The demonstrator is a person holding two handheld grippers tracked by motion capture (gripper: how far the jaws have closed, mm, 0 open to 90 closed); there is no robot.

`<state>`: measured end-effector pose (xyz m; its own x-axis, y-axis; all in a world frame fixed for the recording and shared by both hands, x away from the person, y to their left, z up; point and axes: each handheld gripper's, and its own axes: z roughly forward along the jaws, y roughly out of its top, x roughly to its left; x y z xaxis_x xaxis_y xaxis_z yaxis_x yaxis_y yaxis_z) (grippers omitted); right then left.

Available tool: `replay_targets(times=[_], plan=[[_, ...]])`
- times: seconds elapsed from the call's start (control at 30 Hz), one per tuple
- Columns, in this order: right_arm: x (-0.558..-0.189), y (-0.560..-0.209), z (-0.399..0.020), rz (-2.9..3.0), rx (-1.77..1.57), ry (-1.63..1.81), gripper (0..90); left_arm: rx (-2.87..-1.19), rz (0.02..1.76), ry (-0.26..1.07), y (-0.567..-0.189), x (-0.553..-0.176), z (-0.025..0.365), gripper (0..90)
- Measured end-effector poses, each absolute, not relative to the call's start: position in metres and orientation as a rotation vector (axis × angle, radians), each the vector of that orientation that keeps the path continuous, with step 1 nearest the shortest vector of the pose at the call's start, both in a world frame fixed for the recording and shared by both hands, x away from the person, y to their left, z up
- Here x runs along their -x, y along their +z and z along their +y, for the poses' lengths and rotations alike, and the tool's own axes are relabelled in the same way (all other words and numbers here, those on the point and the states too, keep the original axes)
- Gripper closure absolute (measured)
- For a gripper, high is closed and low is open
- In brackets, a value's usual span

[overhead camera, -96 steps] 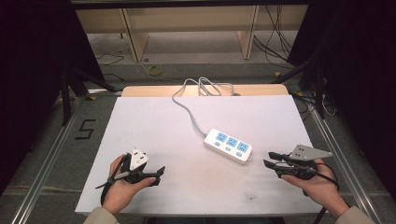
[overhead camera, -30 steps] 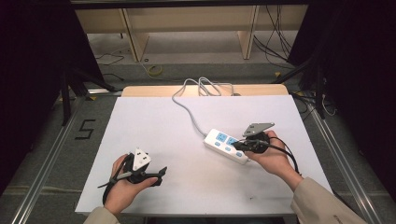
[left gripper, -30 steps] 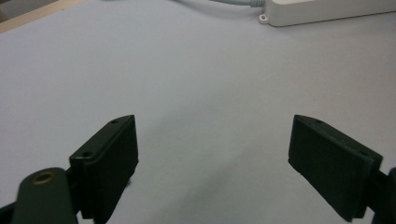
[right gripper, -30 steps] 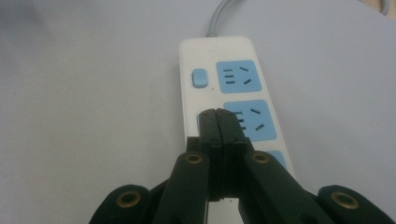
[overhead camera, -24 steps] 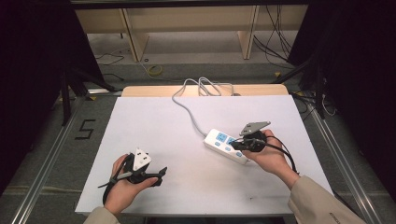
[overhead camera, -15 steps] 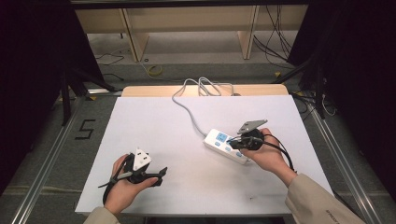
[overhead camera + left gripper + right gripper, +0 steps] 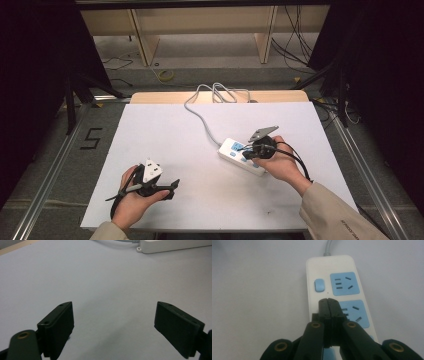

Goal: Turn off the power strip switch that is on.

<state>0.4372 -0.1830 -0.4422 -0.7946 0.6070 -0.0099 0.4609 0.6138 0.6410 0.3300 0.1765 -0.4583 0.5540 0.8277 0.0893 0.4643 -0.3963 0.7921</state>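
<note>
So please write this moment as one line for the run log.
right tool: shut, empty, over power strip, near its blue switch | left tool: open, empty, above table

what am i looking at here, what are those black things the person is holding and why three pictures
A person sits at a white table and holds a hand-operated tool, a two-jaw gripper, in each hand. No robot arm is involved.

The high view comes from a fixed camera above the table. The other two come from small cameras riding on the grippers, looking along their black jaws.

On the table lies a white power strip with blue sockets; its grey cord runs to the far edge.

The left gripper rests near the person with its jaws wide apart and nothing between them. The right gripper has its jaws pressed together, holding nothing, with the tip over the power strip, just below its blue switch. Whether the tip touches the strip is hard to tell.
</note>
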Motion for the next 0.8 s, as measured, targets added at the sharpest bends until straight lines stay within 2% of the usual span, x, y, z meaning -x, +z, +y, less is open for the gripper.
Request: replay_targets(times=[0.8], plan=[[-0.447,-0.441,-0.164,2.696,-0.917,0.805,90.0,-2.054,1.028,0.625,-0.458,-0.329,0.177,15.8]])
